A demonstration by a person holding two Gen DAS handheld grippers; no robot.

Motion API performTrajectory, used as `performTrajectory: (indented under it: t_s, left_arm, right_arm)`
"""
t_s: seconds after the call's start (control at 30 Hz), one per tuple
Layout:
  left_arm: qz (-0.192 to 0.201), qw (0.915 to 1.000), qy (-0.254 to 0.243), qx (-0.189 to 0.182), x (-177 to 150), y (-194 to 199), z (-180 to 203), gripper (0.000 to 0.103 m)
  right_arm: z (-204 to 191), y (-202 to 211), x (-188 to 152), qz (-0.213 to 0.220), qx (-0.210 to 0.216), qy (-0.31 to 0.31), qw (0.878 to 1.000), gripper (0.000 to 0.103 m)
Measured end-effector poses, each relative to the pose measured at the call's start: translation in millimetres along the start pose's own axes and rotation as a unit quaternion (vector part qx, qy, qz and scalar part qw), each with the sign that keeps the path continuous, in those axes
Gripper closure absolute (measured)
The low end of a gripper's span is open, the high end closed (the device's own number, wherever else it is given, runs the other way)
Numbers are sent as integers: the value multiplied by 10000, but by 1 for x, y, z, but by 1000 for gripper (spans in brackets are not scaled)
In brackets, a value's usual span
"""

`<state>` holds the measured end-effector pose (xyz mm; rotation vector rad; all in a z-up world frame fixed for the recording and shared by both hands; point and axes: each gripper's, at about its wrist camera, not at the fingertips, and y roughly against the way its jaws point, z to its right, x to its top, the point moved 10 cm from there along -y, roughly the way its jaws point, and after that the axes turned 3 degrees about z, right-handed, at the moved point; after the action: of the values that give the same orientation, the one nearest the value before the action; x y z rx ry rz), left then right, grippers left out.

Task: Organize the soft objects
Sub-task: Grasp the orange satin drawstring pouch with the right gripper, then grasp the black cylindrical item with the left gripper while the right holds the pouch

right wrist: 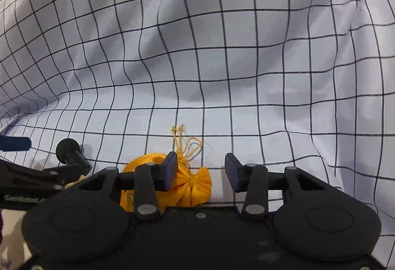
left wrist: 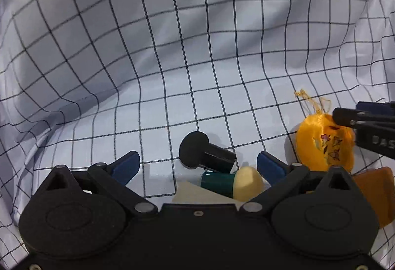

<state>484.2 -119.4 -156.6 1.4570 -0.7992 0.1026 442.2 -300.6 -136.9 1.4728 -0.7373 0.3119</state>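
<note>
A yellow satin drawstring pouch lies on the checked cloth, its cords trailing away from me. My right gripper hangs low over it, jaws a hand's width apart. The left pad rests against the pouch's gathered top and the right pad stands clear of it. In the left wrist view the pouch sits at the right under the right gripper. My left gripper is wide open over a black round-headed peg and a teal tube with a cream soft tip, touching neither.
A cream sheet lies under the teal tube. An orange-brown flat piece sits at the right edge beside the pouch. The cloth rises in loose folds behind and to both sides. One blue pad of the left gripper shows at far left.
</note>
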Motion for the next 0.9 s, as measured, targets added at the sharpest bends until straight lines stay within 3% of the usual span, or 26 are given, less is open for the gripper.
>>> performTrajectory:
  t_s: [0.23,0.33,0.4,0.47,0.73,0.8,0.9]
  left_arm:
    - [-361,9987,265,-253,0,-22,-3,14]
    - [-446,9970,400,-488,2,-29,-3,30]
    - [-463,9949,482,-753,4,-31,0,47]
    - [-451,9952,510,-701,6,-32,0,50]
    - [-376,9954,701,-529,10,-31,-14,48]
    - [-346,9945,849,-509,13,-30,-24,40]
    - [-298,9935,1024,-397,16,-30,-38,29]
  right_arm:
    - [6,2,-4,-42,76,-63,9999,59]
    - [7,4,-4,-19,112,-45,9999,53]
    - [6,6,-4,-1,155,-6,9999,49]
    - [3,9,-6,22,208,62,9998,44]
    - [-19,17,-12,135,286,476,9984,25]
    - [-26,16,-12,123,334,561,9978,18]
    - [-37,11,-17,-22,420,691,9967,17]
